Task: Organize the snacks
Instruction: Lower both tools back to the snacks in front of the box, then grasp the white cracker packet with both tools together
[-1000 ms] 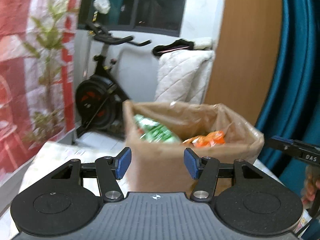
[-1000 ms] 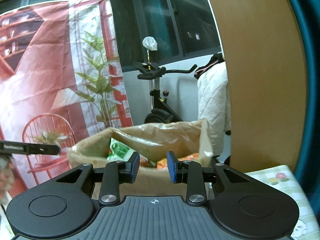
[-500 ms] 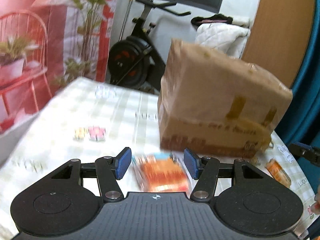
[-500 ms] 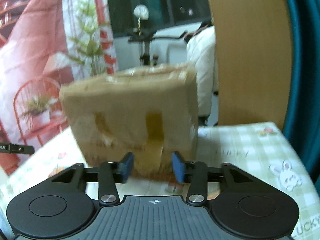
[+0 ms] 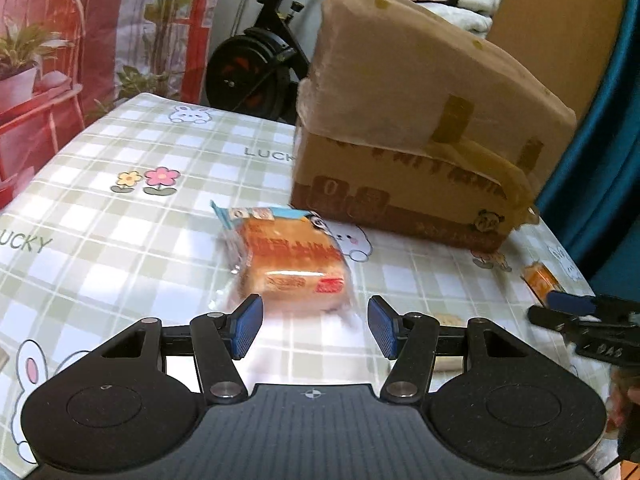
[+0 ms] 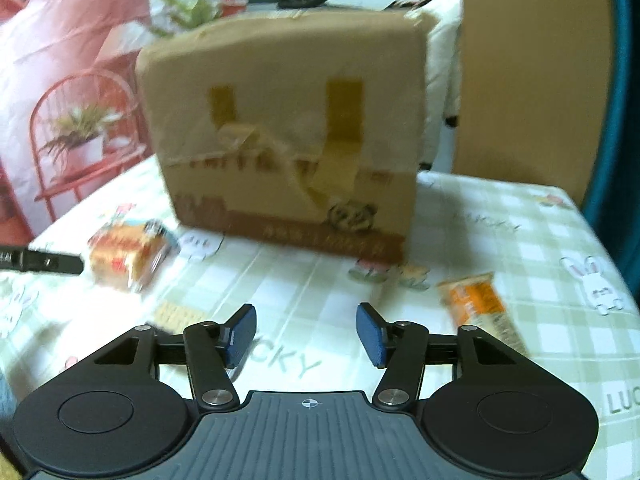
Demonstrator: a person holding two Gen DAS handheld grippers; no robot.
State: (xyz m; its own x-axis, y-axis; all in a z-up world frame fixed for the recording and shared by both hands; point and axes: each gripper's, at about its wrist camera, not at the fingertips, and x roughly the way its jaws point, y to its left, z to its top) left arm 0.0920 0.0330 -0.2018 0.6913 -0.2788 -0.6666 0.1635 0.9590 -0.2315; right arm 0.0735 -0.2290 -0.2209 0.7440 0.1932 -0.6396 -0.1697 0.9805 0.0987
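While both claws hung over the checked tablecloth (image 5: 100,216), we saw the left gripper (image 5: 314,330) spread just short of the bread pack (image 5: 288,256), right gripper (image 6: 306,334) just widened, empty, orange snack (image 6: 476,300) right, near the box (image 6: 288,136).

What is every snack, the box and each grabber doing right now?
Cardboard box: upright on the table, top out of sight.
Bread packet: lying flat, untouched.
Orange packet: lying flat, untouched.
Left gripper: open, empty, bread packet just ahead.
Right gripper: just been opening, empty.
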